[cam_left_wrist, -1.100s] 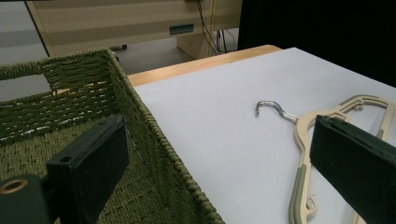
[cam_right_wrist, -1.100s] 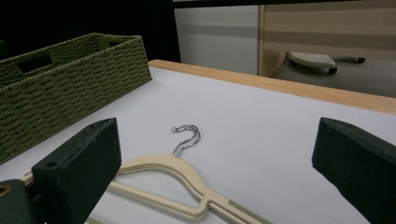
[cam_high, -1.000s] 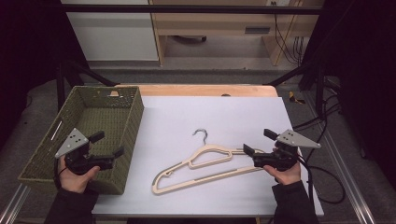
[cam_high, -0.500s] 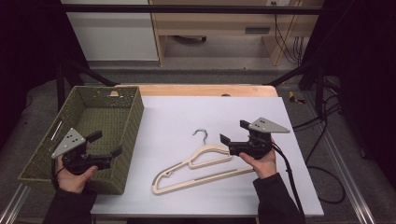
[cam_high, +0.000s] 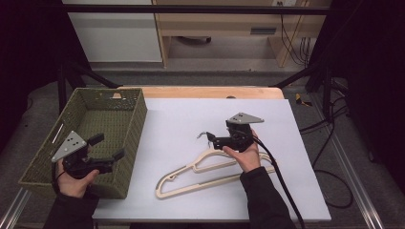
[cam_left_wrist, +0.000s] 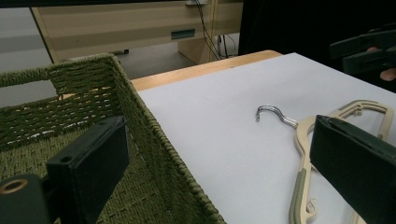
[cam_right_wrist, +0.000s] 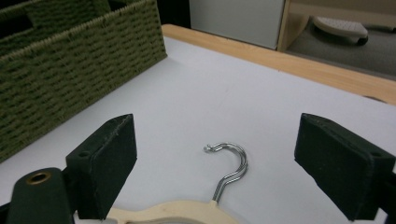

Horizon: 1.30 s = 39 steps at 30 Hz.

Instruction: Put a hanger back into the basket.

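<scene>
Right tongs (cam_high: pixel 210 138) slid left over the hanger (cam_high: pixel 210 169), jaws narrowing slightly.

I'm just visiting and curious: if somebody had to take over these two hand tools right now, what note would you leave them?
Right gripper: open, jaws just been closing a little, nothing between the pads; it sits over the hanger's metal hook.
Left gripper: open, holding nothing, at the near right corner of the green basket.
Hanger: lies flat on the white table, right of the basket.
Done: the approach. Left: grasp the hanger near its hook; probably move it to the basket.
</scene>
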Tool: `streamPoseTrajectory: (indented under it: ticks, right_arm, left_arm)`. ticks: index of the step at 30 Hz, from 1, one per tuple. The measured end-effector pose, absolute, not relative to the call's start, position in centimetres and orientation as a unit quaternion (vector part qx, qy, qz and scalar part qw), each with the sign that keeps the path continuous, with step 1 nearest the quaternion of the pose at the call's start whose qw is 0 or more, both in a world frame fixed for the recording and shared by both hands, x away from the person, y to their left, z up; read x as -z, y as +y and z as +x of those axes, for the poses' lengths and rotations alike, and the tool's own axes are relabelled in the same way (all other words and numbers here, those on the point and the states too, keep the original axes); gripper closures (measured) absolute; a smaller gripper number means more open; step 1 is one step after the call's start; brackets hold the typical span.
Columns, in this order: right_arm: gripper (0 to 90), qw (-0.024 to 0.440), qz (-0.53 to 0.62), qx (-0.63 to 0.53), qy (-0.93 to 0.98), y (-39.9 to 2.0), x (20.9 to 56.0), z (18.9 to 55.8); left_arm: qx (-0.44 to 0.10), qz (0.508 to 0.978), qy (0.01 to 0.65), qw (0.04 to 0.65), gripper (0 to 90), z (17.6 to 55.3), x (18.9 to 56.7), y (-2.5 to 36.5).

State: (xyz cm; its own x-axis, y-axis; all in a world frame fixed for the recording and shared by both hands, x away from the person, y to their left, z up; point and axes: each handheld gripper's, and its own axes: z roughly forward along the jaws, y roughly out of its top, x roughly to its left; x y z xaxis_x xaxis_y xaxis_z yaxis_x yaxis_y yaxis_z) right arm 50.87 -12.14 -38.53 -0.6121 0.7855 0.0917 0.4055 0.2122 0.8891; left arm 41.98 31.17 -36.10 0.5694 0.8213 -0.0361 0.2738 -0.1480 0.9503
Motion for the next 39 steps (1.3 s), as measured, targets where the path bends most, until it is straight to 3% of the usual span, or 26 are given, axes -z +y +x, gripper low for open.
streamPoseTrajectory:
  ticks: [11,15,24,29,39]
  right_arm:
    - [28.3,0.179,0.422,-0.42,0.783,-9.6,41.8,53.1]
    - [40.0,0.169,0.428,-0.393,0.796,-9.1,43.2,53.8]
    - [54.4,0.153,0.441,-0.365,0.805,-8.9,44.8,54.8]
    - [67.2,0.133,0.459,-0.348,0.807,-8.8,45.7,55.3]
    - [78.4,0.118,0.472,-0.341,0.804,-8.6,46.4,55.7]
  left_arm:
    - [-0.259,0.709,0.385,0.531,4.9,41.9,36.0,31.1]
    - [-0.259,0.709,0.384,0.531,4.9,41.9,36.0,31.1]
    - [-0.259,0.709,0.384,0.531,4.9,41.9,36.0,31.1]
    - [-0.26,0.712,0.381,0.529,4.9,41.9,36.0,31.0]
    - [-0.259,0.713,0.377,0.531,4.9,41.8,35.9,30.8]
